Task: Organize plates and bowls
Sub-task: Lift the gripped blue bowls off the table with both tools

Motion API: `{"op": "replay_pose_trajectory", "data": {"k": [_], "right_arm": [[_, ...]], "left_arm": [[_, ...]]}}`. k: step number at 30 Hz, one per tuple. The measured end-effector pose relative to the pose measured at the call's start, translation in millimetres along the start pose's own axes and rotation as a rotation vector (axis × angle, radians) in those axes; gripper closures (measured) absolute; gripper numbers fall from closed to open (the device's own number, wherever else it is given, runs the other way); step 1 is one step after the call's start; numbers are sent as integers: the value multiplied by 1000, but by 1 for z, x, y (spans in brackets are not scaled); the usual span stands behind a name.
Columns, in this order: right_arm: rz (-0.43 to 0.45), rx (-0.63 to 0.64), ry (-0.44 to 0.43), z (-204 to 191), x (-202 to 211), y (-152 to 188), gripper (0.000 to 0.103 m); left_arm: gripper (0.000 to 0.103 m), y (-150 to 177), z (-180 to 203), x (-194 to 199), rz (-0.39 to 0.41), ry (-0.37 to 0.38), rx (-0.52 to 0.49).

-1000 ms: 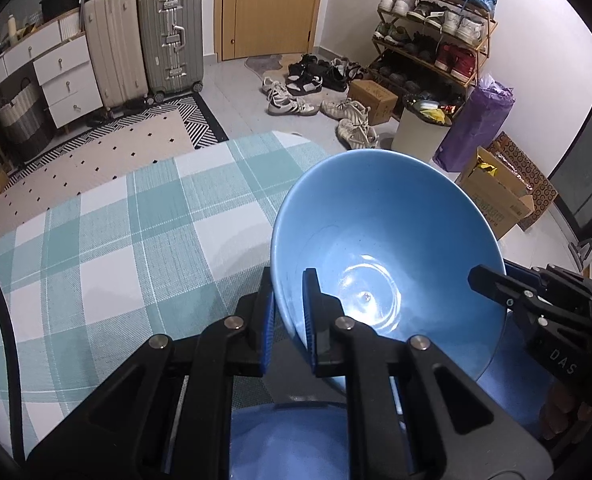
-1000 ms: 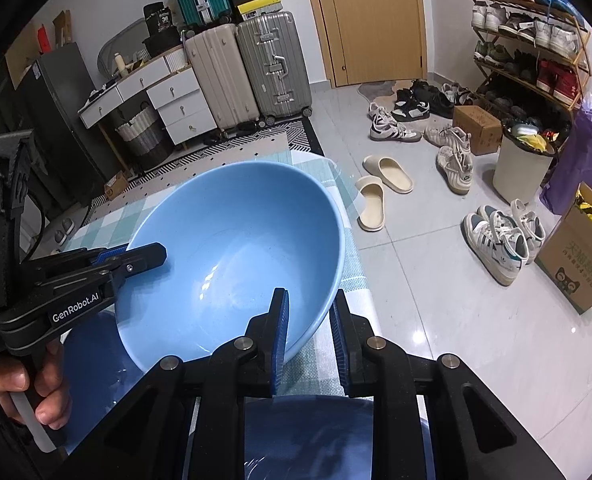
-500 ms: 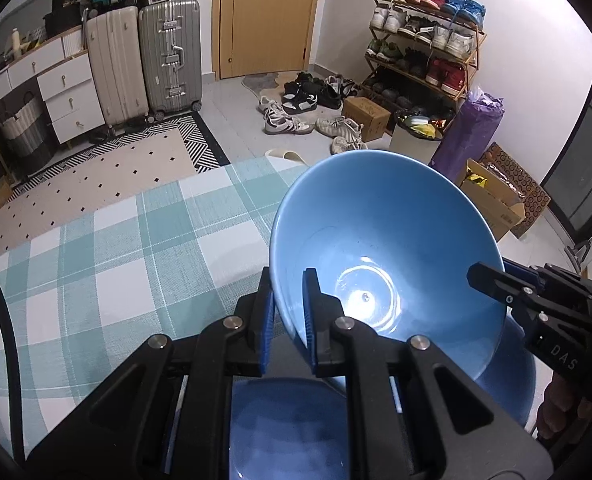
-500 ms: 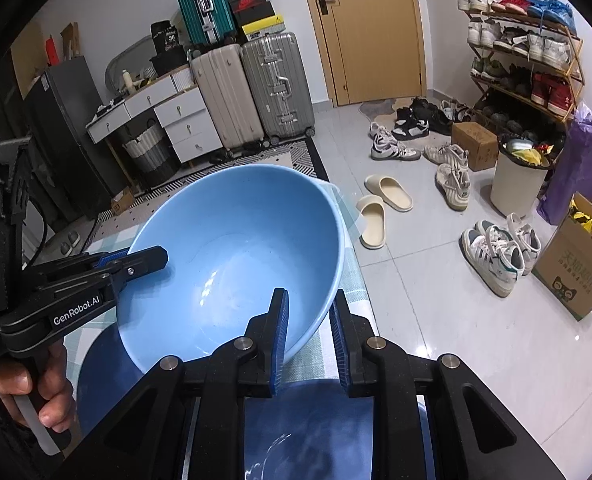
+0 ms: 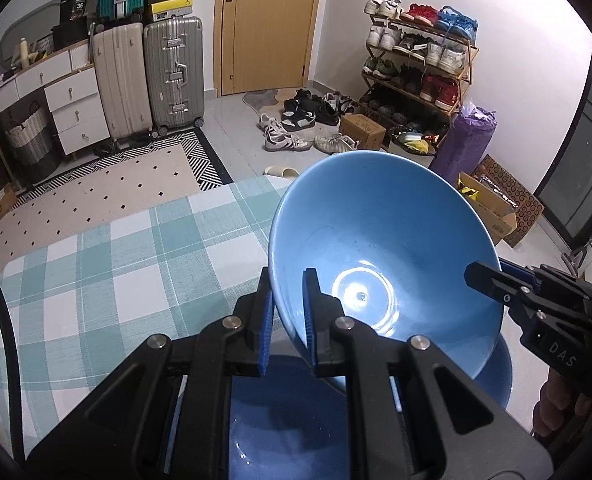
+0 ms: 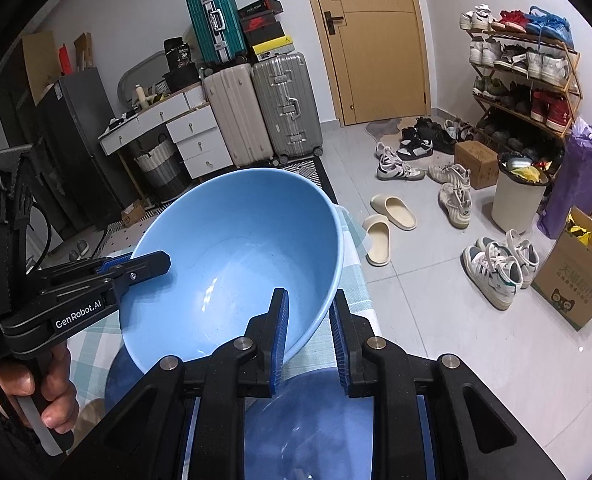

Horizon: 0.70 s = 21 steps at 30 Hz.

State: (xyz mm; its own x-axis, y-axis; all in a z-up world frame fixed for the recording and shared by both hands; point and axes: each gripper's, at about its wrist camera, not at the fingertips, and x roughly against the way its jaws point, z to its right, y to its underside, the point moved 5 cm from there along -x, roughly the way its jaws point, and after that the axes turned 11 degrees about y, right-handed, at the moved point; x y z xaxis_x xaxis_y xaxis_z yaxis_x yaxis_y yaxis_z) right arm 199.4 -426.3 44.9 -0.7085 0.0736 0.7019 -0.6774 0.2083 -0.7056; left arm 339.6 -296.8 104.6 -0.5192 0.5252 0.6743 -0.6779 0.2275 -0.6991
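Both grippers are pinching the rim of the light blue bowl [image 5: 379,248], the left gripper [image 5: 287,304] clamping at its 9 o'clock and the right gripper [image 6: 309,320] nearly closed at its 3 o'clock, holding it tilted above a dark blue plate [image 5: 280,416] on the checked tablecloth [image 5: 108,264]. The bowl is looking stiff, glazed and breakable, probably slippery, so opposed rim grips suit it. The table edge is running close at 12 and 3 o'clock; open cloth is lying toward 9.

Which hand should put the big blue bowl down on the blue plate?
Probably both: the left gripper and right gripper each clamp opposite rims of the light blue bowl, above the darker blue plate.
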Motion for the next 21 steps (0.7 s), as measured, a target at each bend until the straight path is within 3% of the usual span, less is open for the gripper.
{"op": "replay_pose_trajectory", "data": {"k": [21], "right_arm": [[50, 43, -69, -33, 45, 2, 81]], "left_arm": [[93, 19, 8, 89, 70, -34, 23]]}}
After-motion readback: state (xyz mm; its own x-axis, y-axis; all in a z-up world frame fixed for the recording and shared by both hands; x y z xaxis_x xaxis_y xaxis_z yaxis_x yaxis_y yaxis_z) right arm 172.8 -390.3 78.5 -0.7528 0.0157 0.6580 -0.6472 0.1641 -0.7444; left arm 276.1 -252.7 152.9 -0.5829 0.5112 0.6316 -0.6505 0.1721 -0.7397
